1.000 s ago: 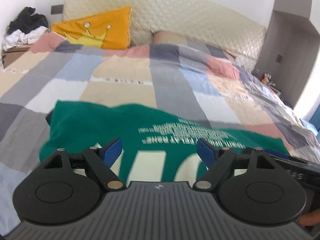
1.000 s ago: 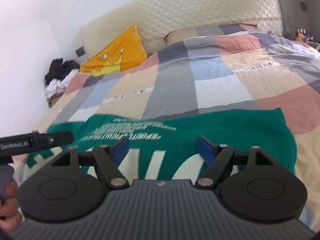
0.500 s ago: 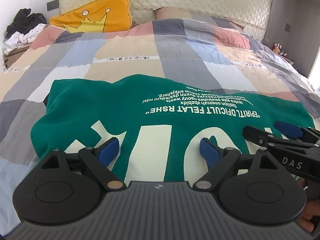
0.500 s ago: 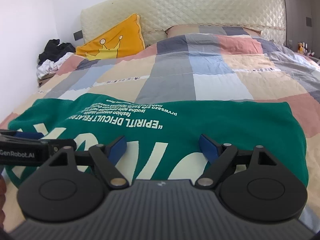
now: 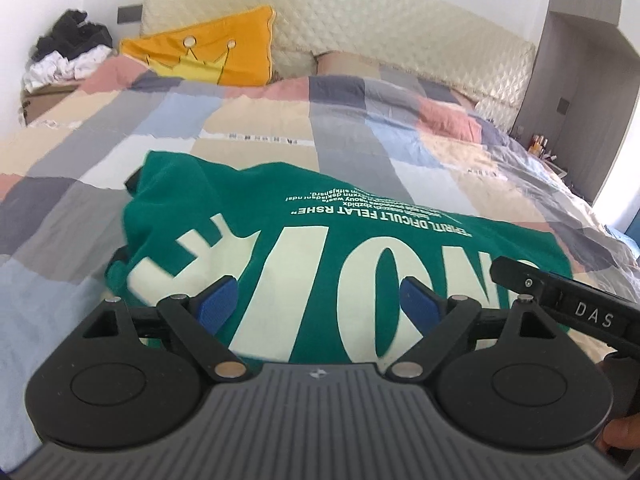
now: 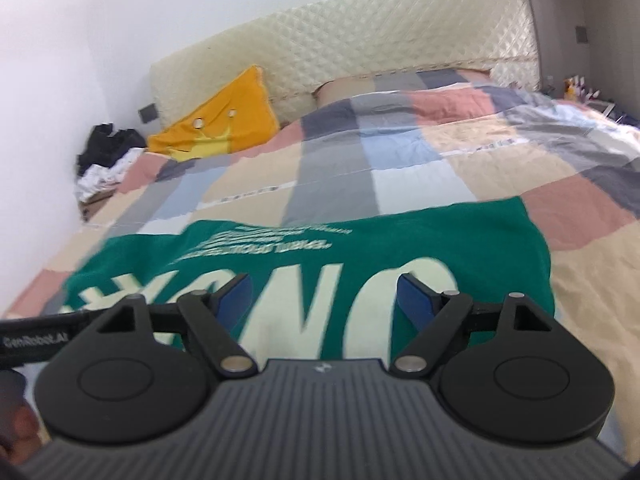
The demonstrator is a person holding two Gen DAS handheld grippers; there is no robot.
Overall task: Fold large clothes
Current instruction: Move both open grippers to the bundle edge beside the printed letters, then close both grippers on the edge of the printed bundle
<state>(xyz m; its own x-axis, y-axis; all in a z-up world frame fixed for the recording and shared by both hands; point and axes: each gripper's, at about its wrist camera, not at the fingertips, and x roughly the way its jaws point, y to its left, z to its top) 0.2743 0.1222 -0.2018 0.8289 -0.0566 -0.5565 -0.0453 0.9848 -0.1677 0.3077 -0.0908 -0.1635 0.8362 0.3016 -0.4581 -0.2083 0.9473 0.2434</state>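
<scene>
A green garment (image 5: 320, 232) with large cream letters and small white text lies folded on the patchwork bed; it also shows in the right wrist view (image 6: 320, 256). My left gripper (image 5: 318, 300) is open and empty, just above the garment's near edge toward its left half. My right gripper (image 6: 326, 292) is open and empty above the near edge toward the right half. The right gripper's arm (image 5: 568, 304) juts into the left wrist view; the left gripper's arm (image 6: 36, 340) shows at the right view's left edge.
The patchwork quilt (image 5: 360, 120) covers the bed. An orange crown pillow (image 5: 208, 56) leans on the quilted headboard (image 5: 380, 28). A pile of black and white clothes (image 5: 68, 52) sits at the far left. Small bottles stand on a shelf at far right (image 5: 540, 146).
Both grippers have stayed open and empty while drawing back toward the garment's near edge. The views have tilted; more of the cream letters shows in front of the fingers now.
</scene>
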